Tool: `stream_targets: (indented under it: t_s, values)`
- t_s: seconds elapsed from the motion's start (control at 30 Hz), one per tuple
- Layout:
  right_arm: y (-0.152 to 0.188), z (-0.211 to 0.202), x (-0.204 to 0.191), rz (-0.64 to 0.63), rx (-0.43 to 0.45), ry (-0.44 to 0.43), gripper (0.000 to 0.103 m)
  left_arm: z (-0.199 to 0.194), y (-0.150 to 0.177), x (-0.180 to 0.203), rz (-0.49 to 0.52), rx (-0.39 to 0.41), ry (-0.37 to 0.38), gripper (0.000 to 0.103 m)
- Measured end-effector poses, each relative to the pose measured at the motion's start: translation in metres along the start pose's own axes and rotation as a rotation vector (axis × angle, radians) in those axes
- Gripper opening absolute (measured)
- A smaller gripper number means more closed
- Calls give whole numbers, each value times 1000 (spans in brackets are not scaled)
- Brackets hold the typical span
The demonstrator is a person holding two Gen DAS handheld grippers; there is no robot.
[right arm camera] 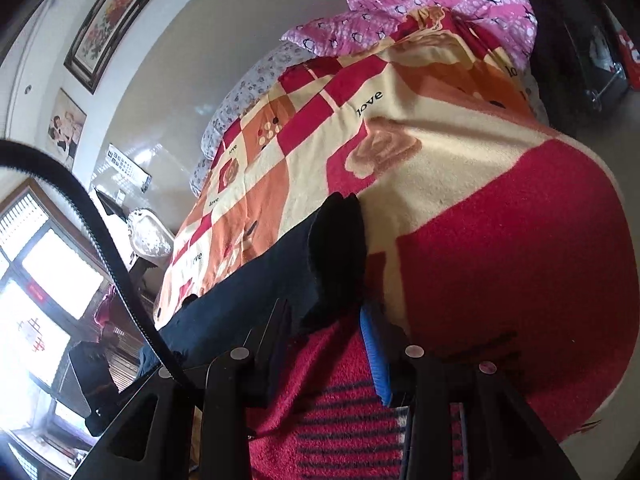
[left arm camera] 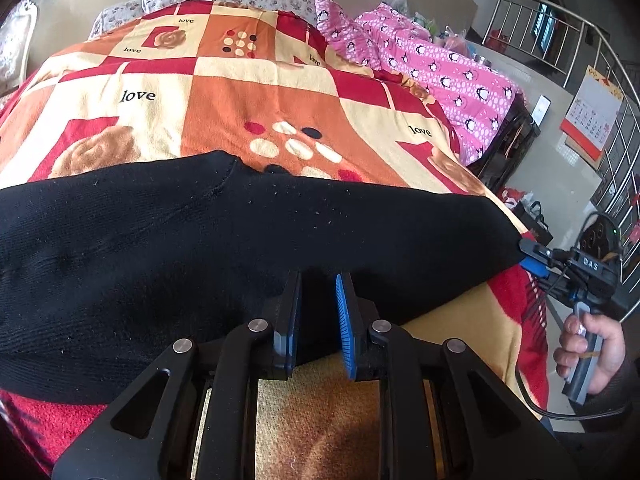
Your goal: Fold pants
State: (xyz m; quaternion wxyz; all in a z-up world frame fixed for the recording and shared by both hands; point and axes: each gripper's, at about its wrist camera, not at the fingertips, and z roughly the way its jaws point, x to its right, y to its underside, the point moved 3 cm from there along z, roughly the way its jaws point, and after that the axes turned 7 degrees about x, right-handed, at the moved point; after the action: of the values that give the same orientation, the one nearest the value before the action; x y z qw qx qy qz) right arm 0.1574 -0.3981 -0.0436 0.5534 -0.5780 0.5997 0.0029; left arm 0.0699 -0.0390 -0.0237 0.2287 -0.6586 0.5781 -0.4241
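Right now my left gripper [left arm camera: 318, 308] sits low over the near edge of the black pants [left arm camera: 200, 264], its jaws set narrow with a slim gap between the blue pads. The dark cloth lies right under and between the fingertips, but I cannot tell whether the pads actually pinch it. The right gripper [right arm camera: 324, 320] is rolled over on its side in its own view, jaws a little apart, with the end of the pants [right arm camera: 336, 256] bunched up between the tips; from the left wrist view the same right gripper [left arm camera: 532, 256] meets the far right corner of the garment, and a hand [left arm camera: 592, 352] grips its handle. Whether those pads press the fabric is also unclear to me.

The pants are a ribbed black knit, speckled with pale lint, lying as a long flat band across the near part of the bed. A seam runs diagonally near the upper left edge. The left end runs out of the left wrist view, so its full length is cut off.

Under them is a checked fleece blanket [left arm camera: 240, 92] in red, orange and cream, printed with "love" and roses. Beyond it lies a pink penguin-print quilt [left arm camera: 440, 68]. A black cable [right arm camera: 100, 240] crosses the right wrist view, hiding part of the window side.
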Motion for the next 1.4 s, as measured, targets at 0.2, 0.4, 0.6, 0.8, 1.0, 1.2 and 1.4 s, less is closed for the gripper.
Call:
stream_targets:
  t_s: [0.2, 0.4, 0.6, 0.8, 1.0, 1.2, 1.4]
  values:
    - [-6, 12, -5, -6, -2, 13, 34, 0, 1, 1, -7, 1, 7, 17]
    - [-3, 11, -4, -42, 17, 16, 33, 0, 1, 0, -6, 1, 5, 17]
    - [0, 10, -2, -61, 45, 10, 26, 0, 2, 1, -2, 1, -5, 17]
    - [4, 7, 3, -60, 101, 22, 18, 2, 0, 6, 30, -10, -37, 17]
    - [5, 7, 0, -94, 117, 57, 11, 13, -37, 65, 40, -69, 84, 36]
    - [13, 8, -22, -300, 181, 164, 10, 86, -76, 153, 52, -258, 214, 53]
    - [37, 11, -61, -610, 279, 328, 9, 143, -78, 202, 112, -416, 230, 53]
